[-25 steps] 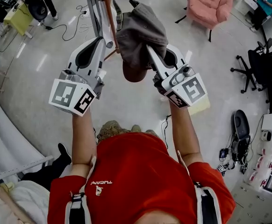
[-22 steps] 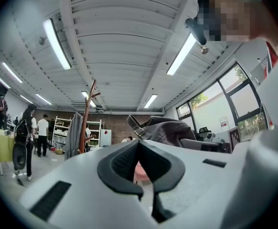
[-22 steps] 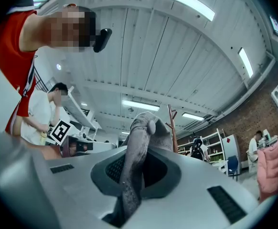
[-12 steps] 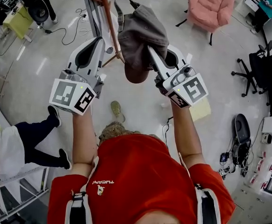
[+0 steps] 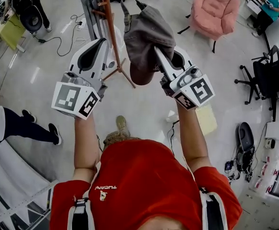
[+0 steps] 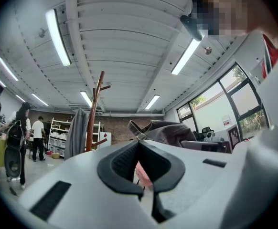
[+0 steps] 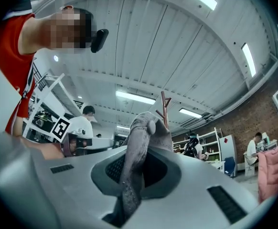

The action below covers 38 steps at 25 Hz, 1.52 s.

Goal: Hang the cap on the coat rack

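The grey cap (image 5: 146,32) looks light, soft and floppy, so its stiffer brim or back strap would likely give a surer hold. The right gripper (image 5: 157,51) has its fingers nearly closed on a fold of the crown, holding it just right of the coat rack (image 5: 111,32). The left gripper (image 5: 102,42), fingers together and empty, is on the rack's other side. Compared with a second ago, the rack's feet now show and the grip is unchanged.

There is one grey fabric cap (image 5: 146,35) and one brown wooden coat rack (image 5: 111,32), and one grey garment (image 5: 87,1) is on this rack. There are two white grippers, the left gripper (image 5: 105,41) and the right gripper (image 5: 156,51), so also two cubes with square markers (image 5: 76,99). On the floor there is one pink armchair (image 5: 215,6) and one pale yellow sheet (image 5: 205,119)
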{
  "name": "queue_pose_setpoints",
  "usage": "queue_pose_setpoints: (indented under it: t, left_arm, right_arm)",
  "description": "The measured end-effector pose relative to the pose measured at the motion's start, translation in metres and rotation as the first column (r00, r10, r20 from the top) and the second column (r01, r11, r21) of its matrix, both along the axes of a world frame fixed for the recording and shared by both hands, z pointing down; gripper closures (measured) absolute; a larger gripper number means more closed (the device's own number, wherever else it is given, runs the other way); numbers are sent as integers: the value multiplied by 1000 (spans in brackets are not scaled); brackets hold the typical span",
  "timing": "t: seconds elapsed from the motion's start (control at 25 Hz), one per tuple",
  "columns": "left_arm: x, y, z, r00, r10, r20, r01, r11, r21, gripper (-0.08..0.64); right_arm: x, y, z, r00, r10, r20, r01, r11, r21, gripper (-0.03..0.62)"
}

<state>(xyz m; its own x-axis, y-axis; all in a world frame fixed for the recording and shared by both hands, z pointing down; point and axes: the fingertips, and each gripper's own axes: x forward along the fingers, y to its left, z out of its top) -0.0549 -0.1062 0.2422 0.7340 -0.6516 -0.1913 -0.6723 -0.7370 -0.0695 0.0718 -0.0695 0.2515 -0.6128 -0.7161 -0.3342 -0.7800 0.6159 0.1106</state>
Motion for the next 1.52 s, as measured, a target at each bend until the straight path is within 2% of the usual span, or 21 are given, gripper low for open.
queue_pose_setpoints:
  t: [0.4, 0.56, 0.88, 1.2, 1.52]
  left_arm:
    - [-32, -123, -3, 998, 62, 21, -62, 998, 3, 552]
    - [-37, -152, -1, 996, 82, 25, -83, 997, 4, 552]
    - [-35, -195, 4, 998, 69, 8, -69, 997, -20, 552]
    - [-17, -210, 13, 1000, 12, 19, -11, 999, -42, 552]
    - [-5, -222, 11, 995, -101, 22, 101, 994, -45, 552]
  right_arm:
    - [-24, -123, 2, 998, 68, 4, -68, 998, -10, 554]
    - [-22, -156, 5, 995, 96, 7, -96, 995, -19, 554]
    - [-6, -204, 4, 995, 99, 3, -98, 995, -28, 554]
    - [27, -243, 14, 999, 49, 2, -49, 998, -44, 554]
    - [42, -287, 29, 995, -96, 35, 98, 991, -91, 555]
